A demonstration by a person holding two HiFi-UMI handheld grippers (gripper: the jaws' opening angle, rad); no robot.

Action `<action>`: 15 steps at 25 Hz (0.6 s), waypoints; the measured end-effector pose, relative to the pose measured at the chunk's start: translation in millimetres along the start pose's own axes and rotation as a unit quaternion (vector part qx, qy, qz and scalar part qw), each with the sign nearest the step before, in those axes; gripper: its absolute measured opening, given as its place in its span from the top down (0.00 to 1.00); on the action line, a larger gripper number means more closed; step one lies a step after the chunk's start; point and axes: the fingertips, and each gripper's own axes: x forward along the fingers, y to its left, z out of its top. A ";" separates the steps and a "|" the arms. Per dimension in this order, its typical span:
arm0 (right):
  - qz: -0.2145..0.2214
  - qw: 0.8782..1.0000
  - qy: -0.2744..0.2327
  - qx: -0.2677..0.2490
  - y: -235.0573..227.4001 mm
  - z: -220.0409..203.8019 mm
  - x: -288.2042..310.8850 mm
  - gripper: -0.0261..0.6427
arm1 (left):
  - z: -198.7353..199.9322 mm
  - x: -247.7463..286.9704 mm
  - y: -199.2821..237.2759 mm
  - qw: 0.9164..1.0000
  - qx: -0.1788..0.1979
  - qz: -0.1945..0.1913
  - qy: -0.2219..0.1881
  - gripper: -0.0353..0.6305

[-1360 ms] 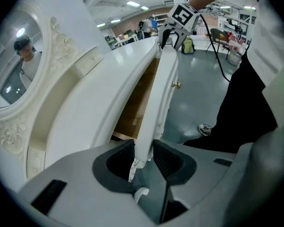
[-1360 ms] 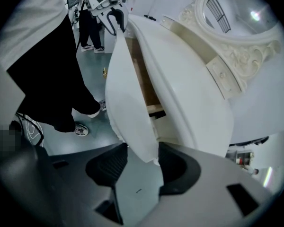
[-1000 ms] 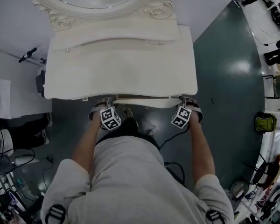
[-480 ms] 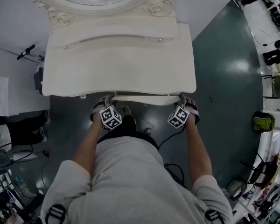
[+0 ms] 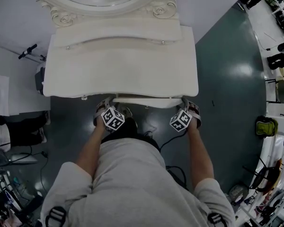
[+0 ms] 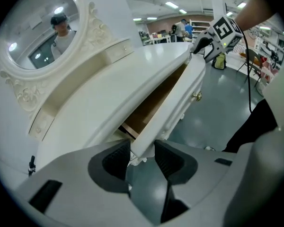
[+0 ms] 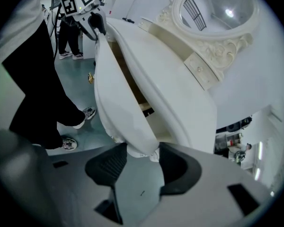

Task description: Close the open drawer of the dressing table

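Drawer: the drawer front is standing a little way out from under the top of the dressing table, on the person's side. Bare wood is showing in the gap behind it.
Left gripper: the left gripper is straddling the left end of the drawer front. Its jaws have just been opening and are standing wide, with the pads lying just beside the panel rather than clearly pressing on it.
Right gripper: the right gripper is clamping the other end, and the panel is filling the space between its pads.
Handling: the front is looking like stiff painted wood, smooth and probably slippery under the pads. Its scalloped lower edge is likely chipping easily.
Hold: a flat, even push at both ends, either side of the brass knob, is looking safest, since a one-sided push is probably skewing the drawer in its opening.
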 end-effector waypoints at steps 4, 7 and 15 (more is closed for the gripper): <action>0.000 1.000 -0.002 0.017 0.6 -1.0 0.2 0.65 | -1.1 -0.4 1.7 0.999 -0.041 0.000 0.001 0.72; -0.001 0.999 -0.012 0.040 -0.8 -0.4 -0.5 0.65 | -1.3 -0.8 3.2 0.997 -0.074 -0.010 -0.001 0.72; -0.014 0.993 -0.029 0.114 -6.9 -1.2 2.5 0.66 | -0.3 3.9 10.0 0.992 -0.127 -0.018 -0.003 0.72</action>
